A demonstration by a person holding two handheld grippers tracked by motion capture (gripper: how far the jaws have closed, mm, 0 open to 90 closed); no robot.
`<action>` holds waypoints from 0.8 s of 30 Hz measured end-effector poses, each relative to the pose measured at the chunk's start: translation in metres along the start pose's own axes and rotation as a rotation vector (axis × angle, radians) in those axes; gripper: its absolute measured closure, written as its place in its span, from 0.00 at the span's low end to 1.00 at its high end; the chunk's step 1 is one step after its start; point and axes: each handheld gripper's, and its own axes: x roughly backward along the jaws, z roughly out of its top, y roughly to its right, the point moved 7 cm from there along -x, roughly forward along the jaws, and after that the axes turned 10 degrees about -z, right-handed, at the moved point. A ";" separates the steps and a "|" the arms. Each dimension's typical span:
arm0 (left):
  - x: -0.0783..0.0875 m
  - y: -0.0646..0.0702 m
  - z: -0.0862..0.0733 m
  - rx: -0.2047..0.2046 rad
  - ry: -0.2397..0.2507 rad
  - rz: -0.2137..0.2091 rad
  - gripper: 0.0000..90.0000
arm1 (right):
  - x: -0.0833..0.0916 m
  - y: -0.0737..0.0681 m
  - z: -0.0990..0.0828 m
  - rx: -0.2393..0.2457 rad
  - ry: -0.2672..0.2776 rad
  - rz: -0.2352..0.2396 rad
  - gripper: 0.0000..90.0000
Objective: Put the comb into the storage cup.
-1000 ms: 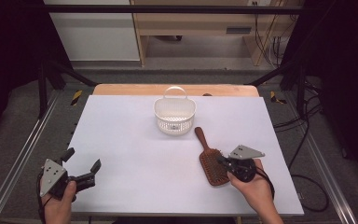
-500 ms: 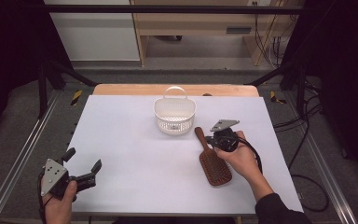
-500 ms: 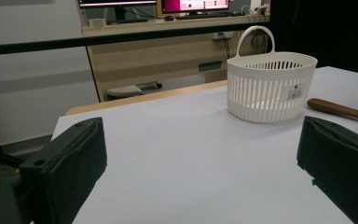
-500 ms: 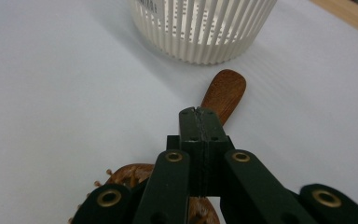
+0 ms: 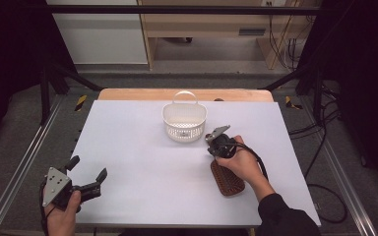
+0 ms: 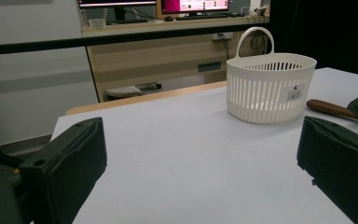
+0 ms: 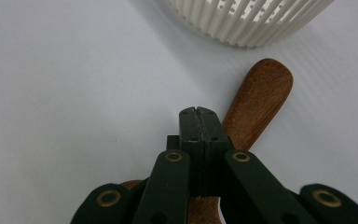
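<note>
High view, right gripper [image 5: 215,138]: jaws closed, empty, above hairbrush [image 5: 228,179] handle, likely lining up a grasp.
Left gripper [image 5: 86,174]: jaws wide apart, empty, parked aside.
Basket [image 5: 184,120]: likely destination.

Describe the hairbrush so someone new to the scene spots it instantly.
Start at the white table, then find the white slatted basket near its far edge. The hairbrush lies on the near right of it, handle toward the basket: the one brown wooden item there, under the right tongs.

Basket [image 5: 184,122] sits toward the back middle of the worktop [image 5: 138,162]. Hairbrush [image 5: 228,179] lies just right of it and nearer the front, handle pointing at the basket. Right tongs [image 5: 212,139] are over that handle, left tongs [image 5: 87,169] at the front-left corner.
</note>
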 end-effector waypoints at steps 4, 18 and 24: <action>0.000 0.001 0.000 -0.002 -0.001 -0.002 0.01 | -0.004 0.002 -0.005 0.014 -0.032 -0.005 1.00; 0.000 0.001 0.000 -0.002 -0.002 -0.002 0.01 | 0.002 0.027 -0.027 -0.011 -0.091 -0.051 1.00; 0.000 0.000 0.000 -0.001 0.000 0.000 0.01 | 0.011 0.035 -0.044 -0.039 -0.089 -0.060 1.00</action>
